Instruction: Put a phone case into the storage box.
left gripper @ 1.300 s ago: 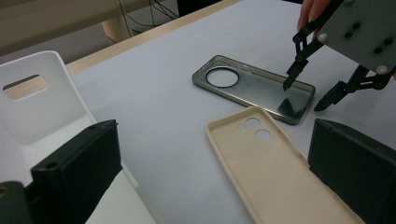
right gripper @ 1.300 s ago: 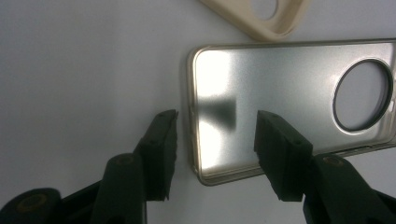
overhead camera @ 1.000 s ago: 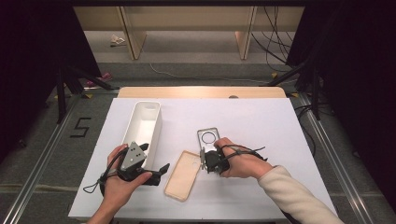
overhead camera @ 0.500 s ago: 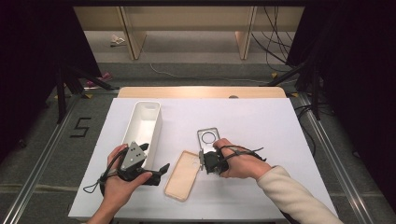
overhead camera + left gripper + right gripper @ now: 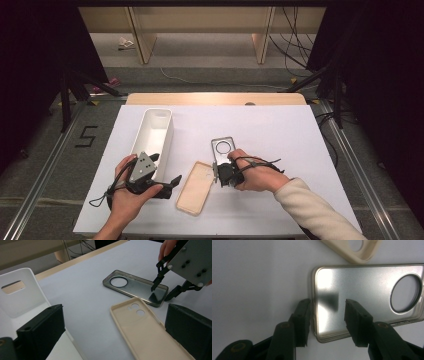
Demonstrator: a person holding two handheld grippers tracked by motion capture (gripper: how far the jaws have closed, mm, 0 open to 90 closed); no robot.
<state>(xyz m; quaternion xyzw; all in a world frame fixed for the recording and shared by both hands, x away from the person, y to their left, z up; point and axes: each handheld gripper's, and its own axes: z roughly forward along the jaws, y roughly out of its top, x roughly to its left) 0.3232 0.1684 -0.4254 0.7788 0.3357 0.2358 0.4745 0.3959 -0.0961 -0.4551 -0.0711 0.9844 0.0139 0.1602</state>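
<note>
The clear phone case [image 5: 223,149] lay flat on the white table [image 5: 280,135], right of the white bin [image 5: 154,135] and just beyond the beige case [image 5: 195,187]. The right gripper [image 5: 327,315], whose jaws had just been closing, straddled the clear case's near end wall, one pad outside, one over the floor, not yet pinching. The left gripper [image 5: 167,184] hovered apart, empty. The case looked light, thin, glossy and likely slippery, so that raised end wall seemed the best hold.

A black "5" [image 5: 87,136] is marked on the floor beside the table.
</note>
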